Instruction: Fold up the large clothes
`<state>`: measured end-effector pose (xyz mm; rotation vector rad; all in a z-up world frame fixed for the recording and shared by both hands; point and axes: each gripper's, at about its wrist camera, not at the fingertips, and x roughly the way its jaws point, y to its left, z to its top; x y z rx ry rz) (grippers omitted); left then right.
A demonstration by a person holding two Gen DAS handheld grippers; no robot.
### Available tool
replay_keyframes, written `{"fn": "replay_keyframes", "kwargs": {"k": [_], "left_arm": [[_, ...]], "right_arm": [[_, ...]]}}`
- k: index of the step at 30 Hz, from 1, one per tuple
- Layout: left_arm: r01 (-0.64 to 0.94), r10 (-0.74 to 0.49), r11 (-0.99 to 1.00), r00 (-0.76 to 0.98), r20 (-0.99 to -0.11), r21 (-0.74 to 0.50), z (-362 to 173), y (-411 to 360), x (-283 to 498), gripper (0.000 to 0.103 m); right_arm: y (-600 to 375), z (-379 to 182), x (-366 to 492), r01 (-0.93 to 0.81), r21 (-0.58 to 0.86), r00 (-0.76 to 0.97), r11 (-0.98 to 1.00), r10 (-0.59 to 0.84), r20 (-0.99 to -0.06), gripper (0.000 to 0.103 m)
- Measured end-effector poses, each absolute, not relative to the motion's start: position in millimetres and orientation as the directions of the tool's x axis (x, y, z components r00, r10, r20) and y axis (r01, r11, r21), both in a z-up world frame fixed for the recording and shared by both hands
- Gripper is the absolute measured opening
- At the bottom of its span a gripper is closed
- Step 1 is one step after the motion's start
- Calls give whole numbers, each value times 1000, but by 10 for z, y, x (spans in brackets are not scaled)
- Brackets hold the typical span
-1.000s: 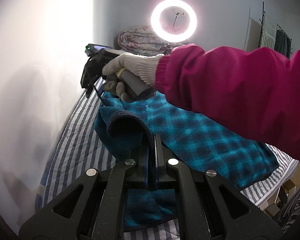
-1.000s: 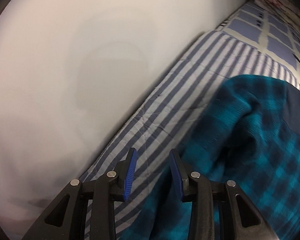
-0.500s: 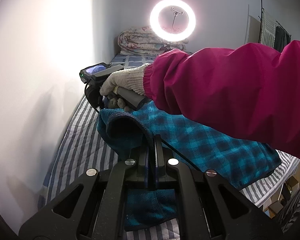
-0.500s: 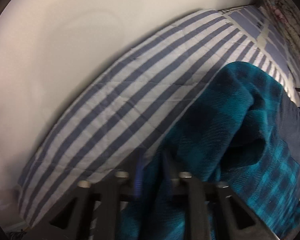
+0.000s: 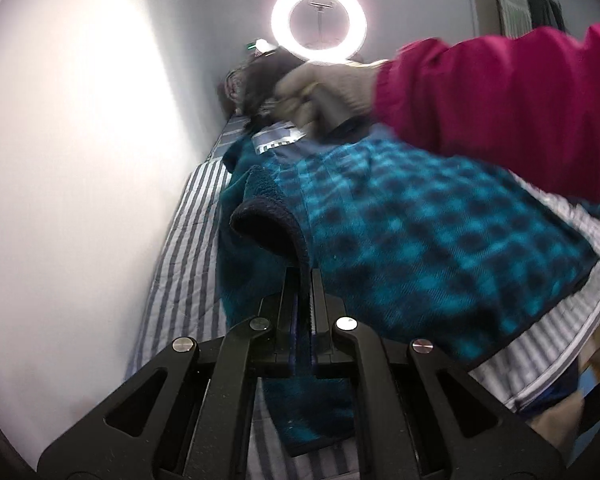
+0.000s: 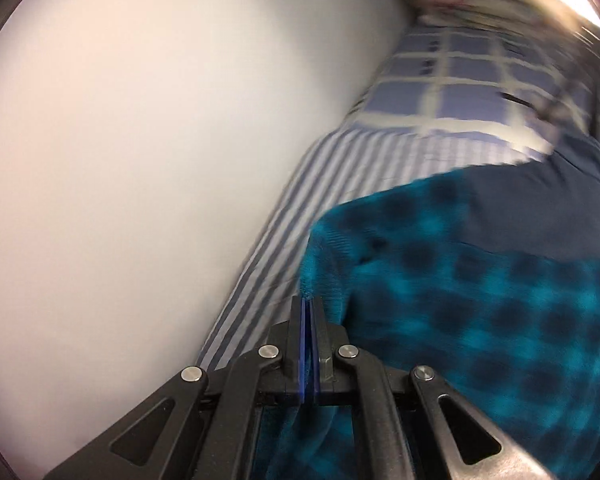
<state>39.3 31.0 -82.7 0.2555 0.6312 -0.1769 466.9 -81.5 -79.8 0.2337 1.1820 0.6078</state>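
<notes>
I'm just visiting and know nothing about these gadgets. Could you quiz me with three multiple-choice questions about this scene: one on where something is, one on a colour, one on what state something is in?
1. Where does the plaid garment lie?
A. On a striped bed sheet
B. On a wooden floor
C. On a hanger

2. What colour is the person's sleeve?
A. Yellow
B. Magenta pink
C. White

3. How does the left gripper stand?
A. Wide open above the cloth
B. Shut on a phone
C. Shut on the garment's dark cuff

Answers:
1 A, blue and white stripes show around the cloth in both views.
2 B, the arm that reaches across the left wrist view is bright pink.
3 C, the fingers are pressed together with the cuff's fabric between them; the right gripper pinches the teal cloth likewise.
</notes>
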Motion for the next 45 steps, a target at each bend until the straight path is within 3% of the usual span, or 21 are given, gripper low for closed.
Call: {"fn": "replay_keyframes", "kwargs": {"k": [8,12,14,16,19,22,24,28,32,37,41,42,43,45], "left_arm": [[320,-51,890,779,-625,326,-1055,73,254,2],[366,-54,854,768,-638,369,-1126,-59,138,4],[388,-74,850,757,-649,357,-1136,-80,86,14],[413,-104,847,747,-656,335,-1139,-125,26,43],[456,-156,829,745,-649,324,-1121,-232,-118,51],[505,-243,834,700,-672,224,-1060,-189,-185,51],[491,-299,867,654,-695,89,-1011,-18,-108,51],[329,-347,930,632,-693,-165,-918,551,132,51],[139,-452,879,544,-707,-456,-1109,1128,381,51],[-52,-566,771,400,-721,-635,-1628,1338,535,51],[-104,-627,719,329,-706,-687,-1832,1232,619,45],[-91,-627,729,310,-715,-679,-1861,1135,643,31],[-84,-616,744,298,-729,-663,-1879,1079,673,9],[-88,-590,761,317,-742,-643,-1850,1041,664,5]], "right_arm": [[-1797,-1478,4415,-98,567,252,818,572,-781,0],[-1821,-1688,4286,-87,487,220,869,494,-841,6],[-1772,-1685,4214,-109,416,204,903,430,-879,16],[-1748,-1602,4132,-140,358,208,923,381,-901,29],[-1799,-1376,3905,-190,317,213,929,354,-911,34],[-1859,-1231,3694,-219,311,212,925,356,-910,38],[-1916,-1169,3461,-228,355,189,907,399,-897,40],[-1957,-1164,2808,-238,453,102,859,486,-868,49],[-1867,-1363,2294,-236,532,-24,813,542,-840,49],[-1749,-1652,1852,-223,575,-118,787,564,-817,46],[-1724,-1741,1716,-203,616,-137,761,601,-787,21],[-1735,-1736,1684,-199,623,-137,756,608,-782,13],[-1743,-1734,1671,-194,633,-136,749,619,-774,6],[-1781,-1682,1627,-175,666,-131,725,654,-745,1]]}}
